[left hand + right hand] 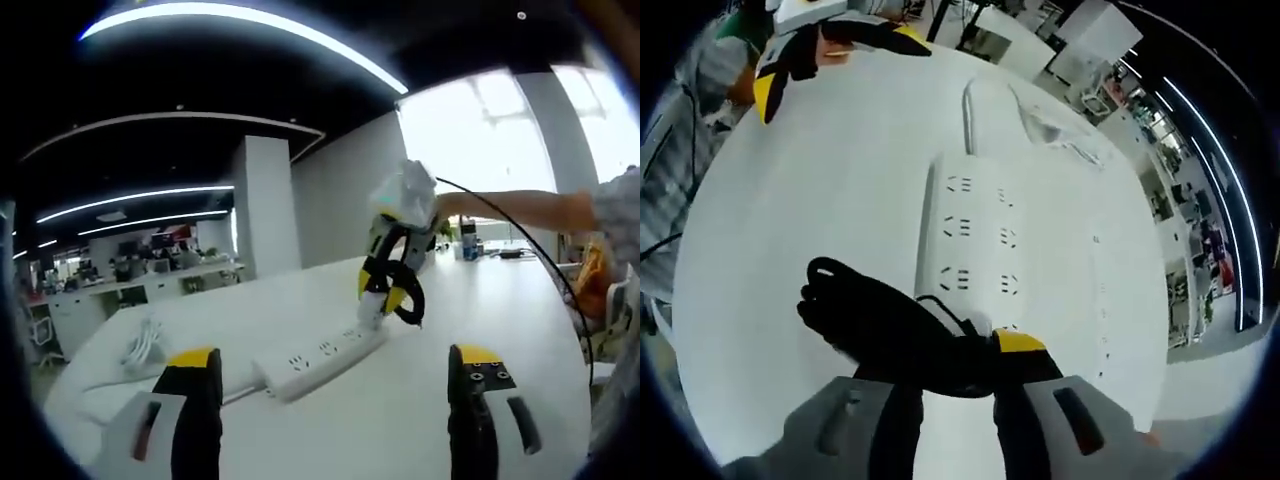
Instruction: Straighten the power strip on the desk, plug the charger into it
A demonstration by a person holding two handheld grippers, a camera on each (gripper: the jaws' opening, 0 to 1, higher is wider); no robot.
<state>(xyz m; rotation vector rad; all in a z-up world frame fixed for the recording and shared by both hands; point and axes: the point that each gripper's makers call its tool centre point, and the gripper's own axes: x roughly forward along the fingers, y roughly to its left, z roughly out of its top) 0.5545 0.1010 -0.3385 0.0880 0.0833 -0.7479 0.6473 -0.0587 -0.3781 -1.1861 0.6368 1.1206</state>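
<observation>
**Smooth plastic on a matt white desk**

The power strip (975, 240) looks like smooth white plastic with a faint sheen. The desk (420, 400) is matt white. The coiled cable (880, 320) appears rubbery, matt black. The left gripper (335, 395) has black plastic-looking jaws with glossy yellow tips.

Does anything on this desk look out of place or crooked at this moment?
Nothing looks damaged or spilled. The white power strip lies flat on the desk with all visible sockets empty. The right gripper, at its near end, holds a bundled black cable. The left gripper is open and empty.
</observation>
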